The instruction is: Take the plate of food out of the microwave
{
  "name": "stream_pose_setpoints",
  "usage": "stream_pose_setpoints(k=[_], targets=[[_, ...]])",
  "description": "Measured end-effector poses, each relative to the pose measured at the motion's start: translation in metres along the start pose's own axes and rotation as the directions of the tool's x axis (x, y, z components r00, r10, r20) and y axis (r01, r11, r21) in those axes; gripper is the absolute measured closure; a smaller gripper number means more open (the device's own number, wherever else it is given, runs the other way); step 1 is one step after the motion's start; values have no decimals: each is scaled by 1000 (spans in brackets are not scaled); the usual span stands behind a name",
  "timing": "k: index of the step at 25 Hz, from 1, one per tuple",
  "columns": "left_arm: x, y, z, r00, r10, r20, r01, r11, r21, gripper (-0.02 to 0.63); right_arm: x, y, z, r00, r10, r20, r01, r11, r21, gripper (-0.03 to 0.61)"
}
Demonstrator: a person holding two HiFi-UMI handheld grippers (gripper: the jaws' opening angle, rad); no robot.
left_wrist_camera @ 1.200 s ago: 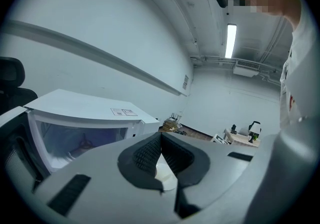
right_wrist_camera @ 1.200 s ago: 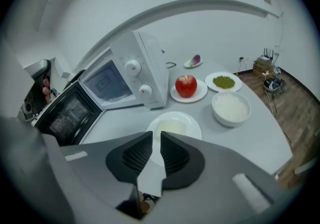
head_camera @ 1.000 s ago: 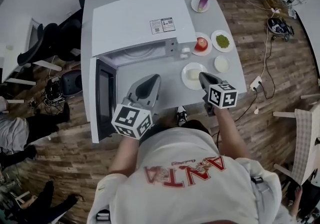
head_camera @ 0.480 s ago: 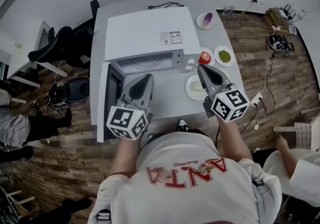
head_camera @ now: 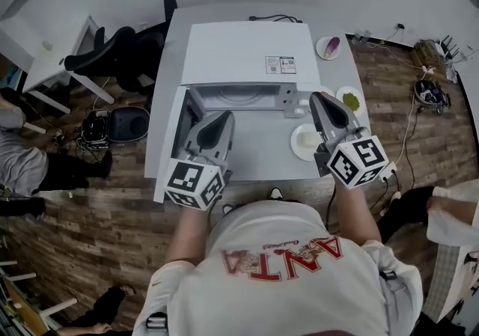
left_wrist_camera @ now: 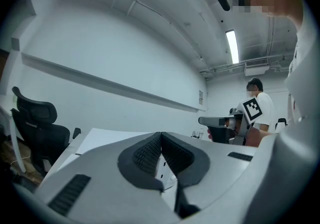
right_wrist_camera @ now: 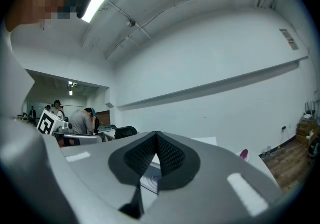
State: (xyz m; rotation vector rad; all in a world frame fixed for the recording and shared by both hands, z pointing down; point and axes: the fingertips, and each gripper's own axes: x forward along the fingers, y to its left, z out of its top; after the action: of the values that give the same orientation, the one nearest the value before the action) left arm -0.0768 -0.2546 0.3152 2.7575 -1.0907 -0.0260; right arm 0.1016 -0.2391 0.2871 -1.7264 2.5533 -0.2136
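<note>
The white microwave (head_camera: 243, 54) stands on the grey table (head_camera: 258, 155) with its door (head_camera: 171, 144) swung open to the left. Its cavity (head_camera: 236, 95) shows pale, with no plate that I can make out. A white plate with pale food (head_camera: 304, 142) lies on the table to the right of the microwave, partly under my right gripper (head_camera: 318, 99). That gripper is shut and empty, held above the plate. My left gripper (head_camera: 219, 119) is shut and empty too, raised before the open cavity. Both gripper views point level over the microwave top (left_wrist_camera: 112, 140).
Behind the food plate sit small plates: one with a purple item (head_camera: 329, 47) and one with green food (head_camera: 350, 99). Office chairs (head_camera: 120, 50) stand left of the table. Other people show in the background (right_wrist_camera: 82, 120). A cable (head_camera: 273, 19) trails behind the microwave.
Both grippers have lifted and drawn back towards me, the right one off the food plate. The plate stays on the table. My head view has shifted, so the microwave now sits more central.
</note>
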Motion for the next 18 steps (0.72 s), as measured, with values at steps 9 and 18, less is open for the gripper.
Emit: stream_pose_setpoints(k=[9, 18], targets=[[-6, 1, -1, 1000, 10, 1, -10, 1000, -7, 604, 8, 18, -9, 998, 65, -20, -64, 998, 23, 577], [-7, -4, -3, 1000, 1, -3, -1, 1000, -3, 604, 5, 27, -13, 995, 95, -33, -95, 996, 4, 577]])
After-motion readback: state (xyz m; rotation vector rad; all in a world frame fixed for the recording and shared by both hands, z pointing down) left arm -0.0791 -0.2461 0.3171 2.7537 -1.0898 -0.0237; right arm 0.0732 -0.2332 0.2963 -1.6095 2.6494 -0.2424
